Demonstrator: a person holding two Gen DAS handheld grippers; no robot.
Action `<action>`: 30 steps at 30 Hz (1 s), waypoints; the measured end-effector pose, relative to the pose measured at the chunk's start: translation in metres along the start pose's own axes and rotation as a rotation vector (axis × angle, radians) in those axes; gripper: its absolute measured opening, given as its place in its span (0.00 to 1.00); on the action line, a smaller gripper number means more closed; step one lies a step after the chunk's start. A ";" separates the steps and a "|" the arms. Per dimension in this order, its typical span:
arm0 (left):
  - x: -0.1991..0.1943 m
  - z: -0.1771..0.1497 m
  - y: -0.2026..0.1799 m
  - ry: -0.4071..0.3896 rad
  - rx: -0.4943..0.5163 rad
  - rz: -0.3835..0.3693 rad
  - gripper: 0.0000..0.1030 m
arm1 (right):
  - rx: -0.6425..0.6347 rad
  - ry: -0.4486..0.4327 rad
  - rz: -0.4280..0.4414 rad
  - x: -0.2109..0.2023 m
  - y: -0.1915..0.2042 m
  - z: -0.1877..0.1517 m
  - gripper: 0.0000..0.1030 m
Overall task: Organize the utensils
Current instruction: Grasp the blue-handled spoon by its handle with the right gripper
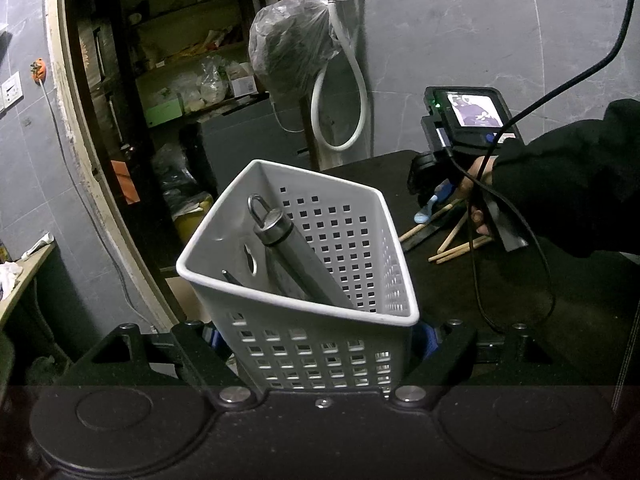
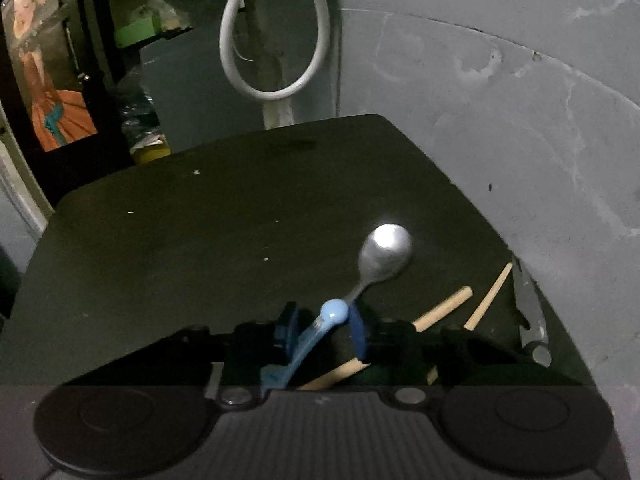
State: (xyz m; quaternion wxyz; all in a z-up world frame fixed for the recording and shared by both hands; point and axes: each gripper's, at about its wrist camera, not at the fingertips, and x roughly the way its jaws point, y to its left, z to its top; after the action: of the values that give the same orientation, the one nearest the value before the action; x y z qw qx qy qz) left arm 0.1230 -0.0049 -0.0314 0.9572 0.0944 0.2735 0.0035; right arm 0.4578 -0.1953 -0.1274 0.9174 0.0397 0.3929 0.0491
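Note:
My left gripper (image 1: 316,336) is shut on a white perforated basket (image 1: 352,240), its fingers clamping the basket's lower walls. Inside leans a steel handle with a ring end (image 1: 276,228), beside a thinner utensil tip (image 1: 230,278). My right gripper (image 2: 322,330) hangs low over the black table (image 2: 200,240). It is open, its blue pads (image 2: 288,332) close on either side of the blue handle of a steel spoon (image 2: 386,248), with a slight gap still showing. In the left wrist view, the right gripper (image 1: 430,190) is over the same spoon (image 1: 426,210).
Wooden chopsticks (image 2: 442,310) (image 1: 460,250) lie on the table right of the spoon. A knife (image 2: 528,308) rests near the right edge. A person's black sleeve (image 1: 568,184) and a cable (image 1: 480,280) cross the right side. A white hose (image 1: 340,100) hangs on the grey wall.

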 end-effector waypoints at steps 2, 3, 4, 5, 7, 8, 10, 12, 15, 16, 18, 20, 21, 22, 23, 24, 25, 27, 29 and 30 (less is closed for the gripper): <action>0.000 0.000 0.000 0.000 0.000 0.000 0.82 | 0.012 0.003 0.014 -0.003 -0.001 -0.003 0.23; 0.000 0.000 0.000 0.000 0.000 0.000 0.82 | 0.020 0.005 0.024 -0.004 -0.001 -0.004 0.21; 0.000 0.000 0.000 -0.001 0.000 -0.001 0.82 | 0.023 0.009 0.029 -0.006 -0.004 -0.003 0.19; 0.000 0.001 0.000 -0.002 0.001 -0.001 0.82 | 0.025 0.014 0.036 -0.007 -0.005 -0.003 0.18; 0.001 0.001 0.000 -0.003 0.004 -0.003 0.82 | 0.041 0.028 0.063 -0.009 -0.009 -0.003 0.16; 0.001 0.000 0.001 -0.005 0.006 -0.004 0.82 | 0.057 0.042 0.086 -0.011 -0.012 -0.001 0.16; 0.001 0.000 0.001 -0.009 0.011 -0.007 0.82 | 0.086 0.068 0.130 -0.016 -0.018 -0.002 0.16; 0.001 -0.001 0.001 -0.013 0.016 -0.008 0.82 | 0.083 0.088 0.165 -0.023 -0.022 -0.006 0.16; 0.000 -0.003 0.001 -0.019 0.022 -0.011 0.82 | 0.042 0.112 0.222 -0.037 -0.021 -0.018 0.16; 0.000 -0.004 0.001 -0.021 0.024 -0.013 0.82 | 0.023 0.119 0.240 -0.044 -0.021 -0.023 0.16; 0.000 -0.004 0.001 -0.025 0.028 -0.015 0.82 | -0.013 0.131 0.267 -0.058 -0.020 -0.032 0.16; 0.000 -0.005 0.002 -0.030 0.032 -0.020 0.81 | -0.039 0.144 0.302 -0.075 -0.020 -0.044 0.16; 0.000 -0.006 0.002 -0.032 0.035 -0.023 0.81 | -0.046 0.154 0.319 -0.082 -0.021 -0.048 0.16; 0.000 -0.006 0.002 -0.033 0.037 -0.026 0.81 | -0.056 0.166 0.340 -0.091 -0.023 -0.054 0.16; 0.000 -0.006 0.003 -0.035 0.040 -0.029 0.81 | -0.062 0.172 0.354 -0.099 -0.025 -0.058 0.16; 0.000 -0.006 0.003 -0.036 0.042 -0.032 0.81 | -0.076 0.177 0.368 -0.108 -0.027 -0.064 0.16; 0.000 -0.006 0.003 -0.038 0.045 -0.035 0.81 | -0.101 0.179 0.377 -0.118 -0.029 -0.070 0.16; 0.000 -0.007 0.003 -0.041 0.051 -0.041 0.81 | -0.163 0.176 0.375 -0.136 -0.031 -0.080 0.16; 0.000 -0.008 0.004 -0.044 0.055 -0.046 0.81 | -0.223 0.175 0.371 -0.151 -0.033 -0.092 0.16; 0.000 -0.009 0.004 -0.045 0.058 -0.049 0.81 | -0.244 0.179 0.368 -0.158 -0.034 -0.098 0.16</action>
State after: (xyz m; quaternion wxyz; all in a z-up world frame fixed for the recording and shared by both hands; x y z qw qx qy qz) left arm 0.1184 0.0010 -0.0376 0.9599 0.1154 0.2538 -0.0298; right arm 0.2808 -0.2444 -0.0854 0.8525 -0.0052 0.4498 0.2661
